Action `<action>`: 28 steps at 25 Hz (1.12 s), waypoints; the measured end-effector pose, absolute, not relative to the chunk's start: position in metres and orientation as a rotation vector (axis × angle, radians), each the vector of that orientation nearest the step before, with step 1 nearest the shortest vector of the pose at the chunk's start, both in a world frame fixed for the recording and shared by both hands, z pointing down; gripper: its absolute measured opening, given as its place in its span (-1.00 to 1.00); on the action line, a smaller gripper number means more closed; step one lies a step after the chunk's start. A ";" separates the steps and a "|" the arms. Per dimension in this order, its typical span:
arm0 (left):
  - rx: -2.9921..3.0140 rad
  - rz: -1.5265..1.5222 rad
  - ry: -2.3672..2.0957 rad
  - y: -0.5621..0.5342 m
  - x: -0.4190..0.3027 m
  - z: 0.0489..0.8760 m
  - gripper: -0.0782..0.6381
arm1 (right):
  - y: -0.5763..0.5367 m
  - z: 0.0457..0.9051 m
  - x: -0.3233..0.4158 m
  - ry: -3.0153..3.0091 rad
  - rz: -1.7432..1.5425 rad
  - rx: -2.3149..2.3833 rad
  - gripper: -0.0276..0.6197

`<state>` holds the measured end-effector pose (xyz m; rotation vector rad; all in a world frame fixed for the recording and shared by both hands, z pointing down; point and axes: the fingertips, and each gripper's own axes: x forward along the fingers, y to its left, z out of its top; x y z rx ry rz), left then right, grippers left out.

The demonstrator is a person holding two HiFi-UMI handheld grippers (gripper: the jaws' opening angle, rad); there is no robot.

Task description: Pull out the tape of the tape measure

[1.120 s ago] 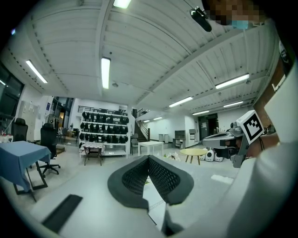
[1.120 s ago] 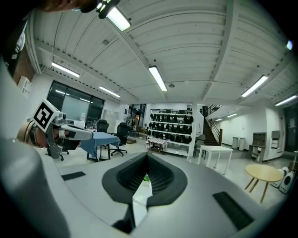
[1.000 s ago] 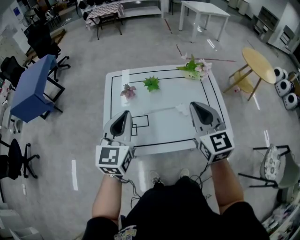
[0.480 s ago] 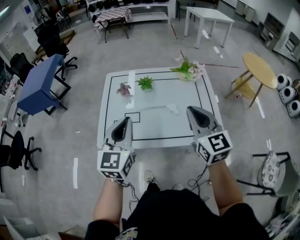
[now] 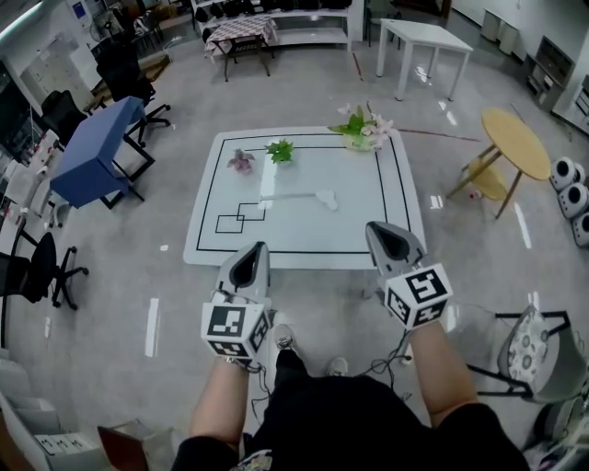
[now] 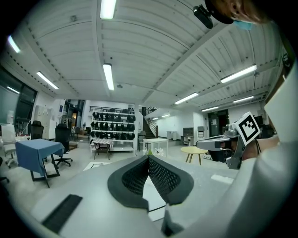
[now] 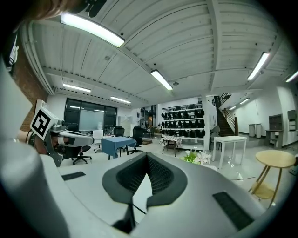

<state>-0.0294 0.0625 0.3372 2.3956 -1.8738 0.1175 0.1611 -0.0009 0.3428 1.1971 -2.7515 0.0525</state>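
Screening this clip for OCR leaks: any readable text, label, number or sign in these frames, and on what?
No words or numbers can be read in any view.
Cube on the left gripper: square black-and-white pattern only, no letters.
Cube on the right gripper: also only a pattern.
Wall sign: too small to read.
Box on the floor: print too blurred to read.

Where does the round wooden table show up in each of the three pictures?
Head view: round wooden table at the right, beside the low white table.
Left gripper view: small and distant, right of centre.
Right gripper view: at the right edge, below mid-height.
Shared landmark: the tall white table, left of it in every view.
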 end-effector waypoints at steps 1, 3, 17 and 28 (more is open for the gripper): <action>2.386 0.122 -1.878 0.068 -0.026 0.339 -0.77 | 0.002 0.345 0.163 -2.756 0.055 1.185 -0.92; 2.369 0.132 -1.886 0.079 -0.021 0.342 -0.77 | 0.009 0.347 0.166 -2.760 0.061 1.161 -0.92; 2.334 0.122 -1.898 0.105 -0.023 0.353 -0.77 | 0.032 0.358 0.153 -2.759 0.089 1.109 -0.92; 2.324 0.123 -1.911 0.113 -0.026 0.353 -0.77 | 0.038 0.362 0.148 -2.767 0.086 1.092 -0.92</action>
